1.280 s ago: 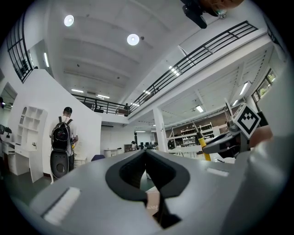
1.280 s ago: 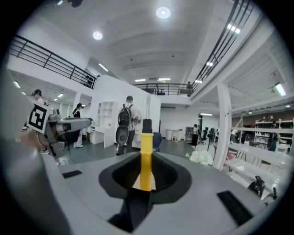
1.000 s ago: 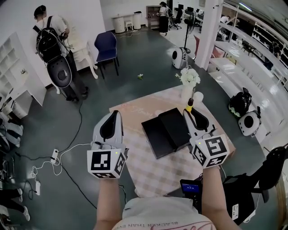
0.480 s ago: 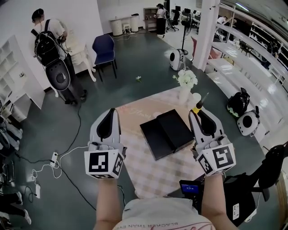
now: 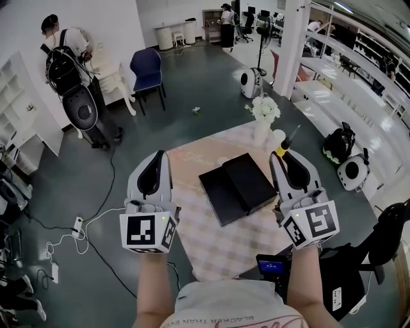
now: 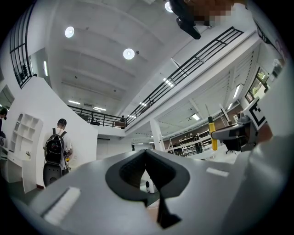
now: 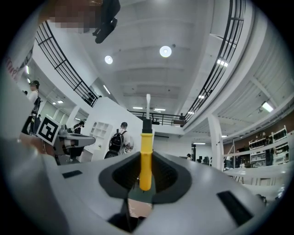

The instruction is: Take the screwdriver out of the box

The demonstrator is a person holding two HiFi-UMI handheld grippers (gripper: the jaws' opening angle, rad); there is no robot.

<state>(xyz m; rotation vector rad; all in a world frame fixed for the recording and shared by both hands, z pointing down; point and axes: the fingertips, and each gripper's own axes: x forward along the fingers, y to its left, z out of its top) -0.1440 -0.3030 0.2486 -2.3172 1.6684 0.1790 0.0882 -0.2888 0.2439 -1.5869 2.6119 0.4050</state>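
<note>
Two grippers flank the open black box (image 5: 238,186) on the checked table (image 5: 221,246). The left gripper (image 5: 158,157), left of the box, has its jaws pressed together on nothing, while the right gripper (image 5: 278,157), right of it, pinches the yellow handle of the screwdriver (image 5: 286,143). The screwdriver is outside the box, beside its far right corner, with its shaft pointing toward the white flowers (image 5: 264,109) beyond.

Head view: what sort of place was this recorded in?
Probably a big open-plan lab or workshop hall, not a home: a grey floor with a power strip and trailing cables, office chairs at the far end, and a railed upper gallery in the left gripper view.
</note>
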